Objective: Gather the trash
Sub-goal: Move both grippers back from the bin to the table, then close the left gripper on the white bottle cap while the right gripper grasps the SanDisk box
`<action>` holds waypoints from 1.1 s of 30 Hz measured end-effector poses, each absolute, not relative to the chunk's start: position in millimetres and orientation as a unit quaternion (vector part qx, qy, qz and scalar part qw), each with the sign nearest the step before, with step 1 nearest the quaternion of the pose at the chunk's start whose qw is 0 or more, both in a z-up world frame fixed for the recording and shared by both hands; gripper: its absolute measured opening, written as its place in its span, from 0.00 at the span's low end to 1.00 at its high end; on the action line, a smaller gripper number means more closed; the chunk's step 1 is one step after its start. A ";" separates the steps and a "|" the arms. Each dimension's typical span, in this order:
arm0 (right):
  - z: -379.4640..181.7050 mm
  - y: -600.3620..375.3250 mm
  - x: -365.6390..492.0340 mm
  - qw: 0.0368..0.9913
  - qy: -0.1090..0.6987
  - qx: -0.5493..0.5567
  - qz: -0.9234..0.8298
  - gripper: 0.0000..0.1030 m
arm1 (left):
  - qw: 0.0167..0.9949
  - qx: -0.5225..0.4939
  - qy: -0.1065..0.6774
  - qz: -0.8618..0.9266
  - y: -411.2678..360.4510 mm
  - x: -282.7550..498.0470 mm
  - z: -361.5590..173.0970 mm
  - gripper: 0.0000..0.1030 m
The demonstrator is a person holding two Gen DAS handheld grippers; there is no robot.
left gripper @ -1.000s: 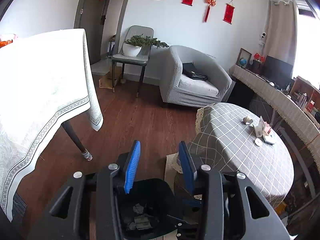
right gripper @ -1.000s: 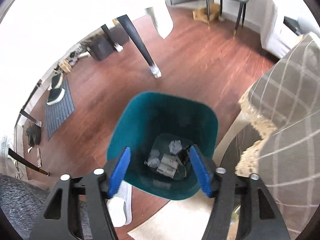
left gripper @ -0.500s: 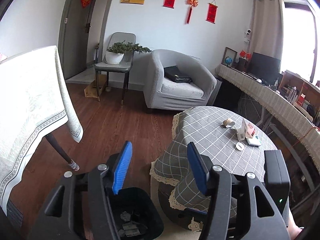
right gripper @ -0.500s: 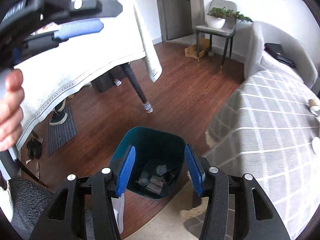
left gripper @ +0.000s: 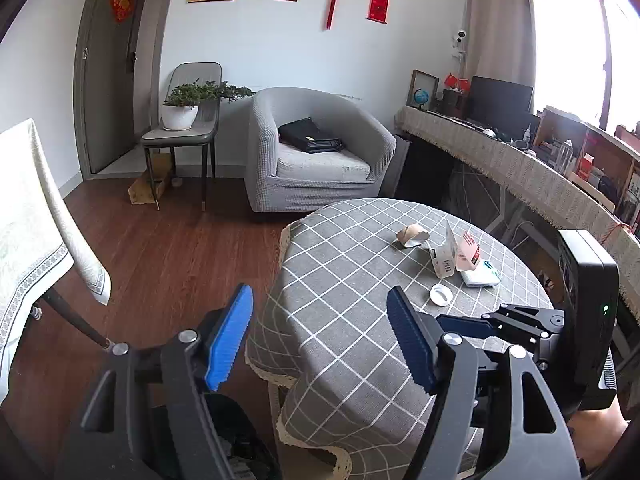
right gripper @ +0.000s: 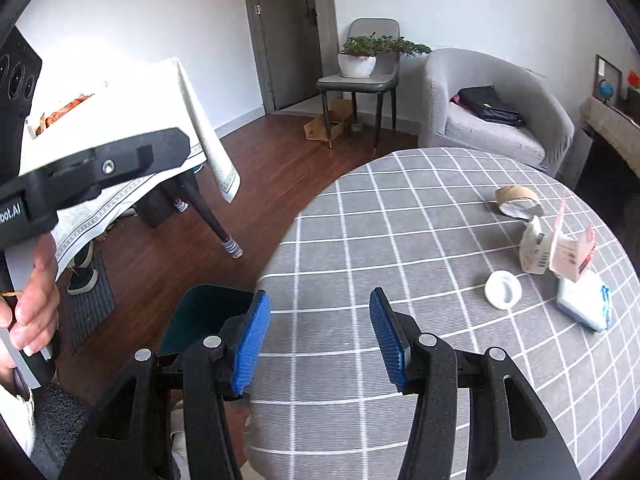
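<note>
Opening, empty left gripper point(left gripper: 320, 336) jaws, right gripper point(right gripper: 318, 344) likewise apart; teal bin point(right gripper: 204, 316) (right view only).

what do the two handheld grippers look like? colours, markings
Both alike: left gripper and right gripper have matte black plastic bodies, silver pivot screws and ribbed blue pads. The left one's side bears white lettering ending "bot.AI"; the right one's black rear box shows a green LED.

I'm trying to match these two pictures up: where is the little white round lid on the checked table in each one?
Left wrist view: white lid right of centre, near the table's right edge.
Right wrist view: white lid at right, before the torn cartons.
Shared landmark: grey armchair behind the table.
</note>
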State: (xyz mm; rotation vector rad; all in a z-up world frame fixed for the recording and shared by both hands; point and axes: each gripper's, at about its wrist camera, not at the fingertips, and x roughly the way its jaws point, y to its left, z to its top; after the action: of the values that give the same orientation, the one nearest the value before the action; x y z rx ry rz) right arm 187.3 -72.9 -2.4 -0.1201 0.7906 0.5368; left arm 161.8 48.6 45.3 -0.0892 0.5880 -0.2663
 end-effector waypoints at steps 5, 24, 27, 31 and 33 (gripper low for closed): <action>4.2 -107.5 202.4 0.897 0.375 -0.055 0.226 0.51 | 0.942 -0.040 0.301 -0.144 21.0 181.8 35.5 0.72; 14.4 -214.3 253.5 0.921 0.368 -0.032 0.120 0.74 | 0.900 0.011 0.373 -0.228 -88.1 241.4 -21.0 0.72; 11.7 -226.9 262.1 0.922 0.371 -0.019 0.112 0.75 | 0.892 0.021 0.379 -0.245 -102.9 246.7 -27.3 0.71; 9.9 -241.4 271.9 0.919 0.379 0.011 0.112 0.75 | 0.882 0.041 0.393 -0.259 -119.8 254.5 -37.3 0.63; 9.2 -245.8 276.0 0.917 0.381 0.022 0.114 0.75 | 0.880 0.045 0.398 -0.257 -125.9 258.0 -41.5 0.61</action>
State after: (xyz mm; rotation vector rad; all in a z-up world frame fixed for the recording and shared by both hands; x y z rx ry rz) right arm 276.0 -245.8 9.2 0.0449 0.7847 0.2346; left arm 258.0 -125.9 -41.5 0.0946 0.8291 -0.5362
